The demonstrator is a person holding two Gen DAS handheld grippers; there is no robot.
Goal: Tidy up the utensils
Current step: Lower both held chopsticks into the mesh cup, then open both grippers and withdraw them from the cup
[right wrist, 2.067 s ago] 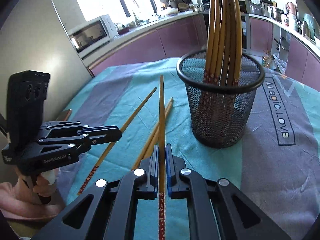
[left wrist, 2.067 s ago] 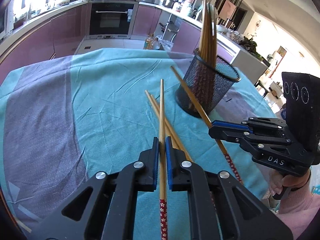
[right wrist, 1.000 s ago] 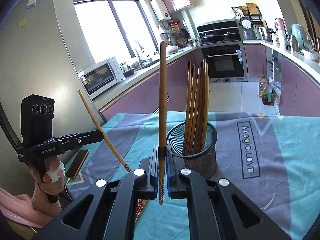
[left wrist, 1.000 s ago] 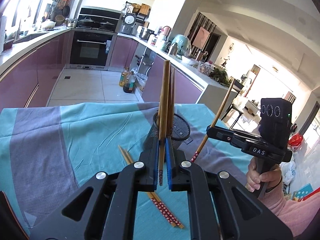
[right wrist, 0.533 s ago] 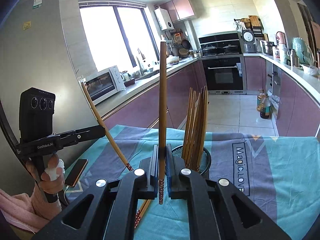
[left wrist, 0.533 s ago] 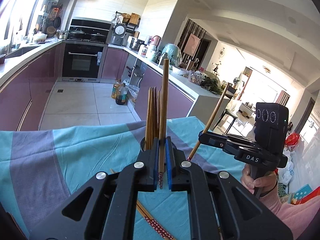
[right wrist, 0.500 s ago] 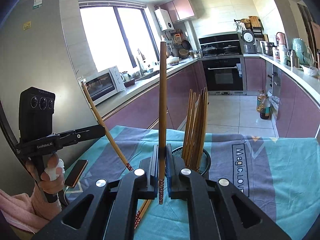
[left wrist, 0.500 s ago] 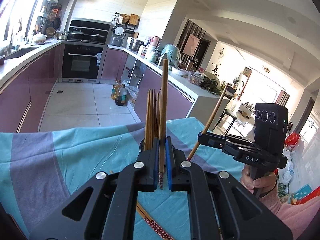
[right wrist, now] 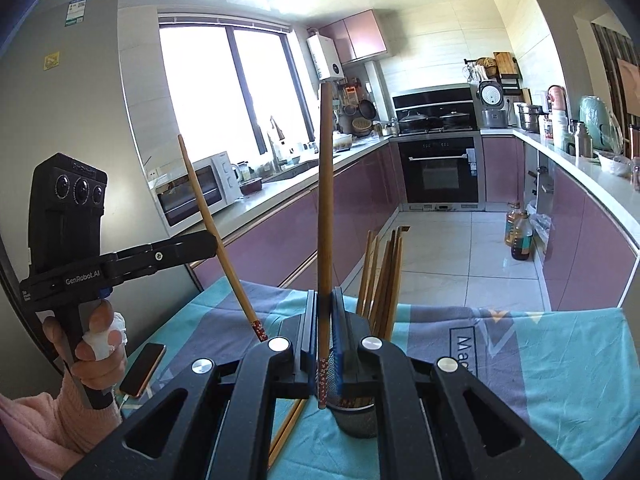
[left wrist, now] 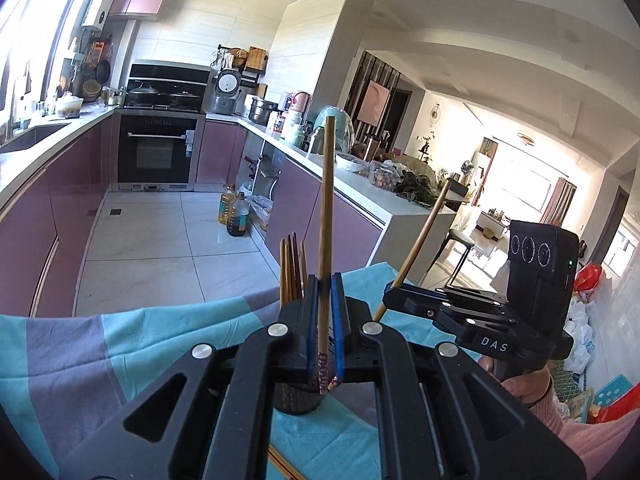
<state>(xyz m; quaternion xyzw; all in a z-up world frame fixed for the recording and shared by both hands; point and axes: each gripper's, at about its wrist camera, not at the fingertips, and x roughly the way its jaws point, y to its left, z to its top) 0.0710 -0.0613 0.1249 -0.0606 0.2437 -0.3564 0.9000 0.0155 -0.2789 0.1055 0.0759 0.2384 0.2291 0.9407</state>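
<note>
Two chopsticks are in the air. Left view: the left tool [left wrist: 324, 320] clamps one chopstick [left wrist: 326, 216] upright, patterned end down, over the holder [left wrist: 298, 398], ready to drop.

Right view: the right tool [right wrist: 324, 332] clamps its stick [right wrist: 325, 208] the same way, above the cup [right wrist: 356, 420] on the worktop [right wrist: 560, 360].

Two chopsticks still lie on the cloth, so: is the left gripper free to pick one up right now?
Probably not: the left gripper is shut on an upright chopstick that must go first.

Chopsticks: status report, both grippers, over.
Left gripper shut on chopstick, upright. Right gripper shut on second chopstick, upright. Both above mesh holder; neither dropped in. Loose chopsticks on tablecloth.
</note>
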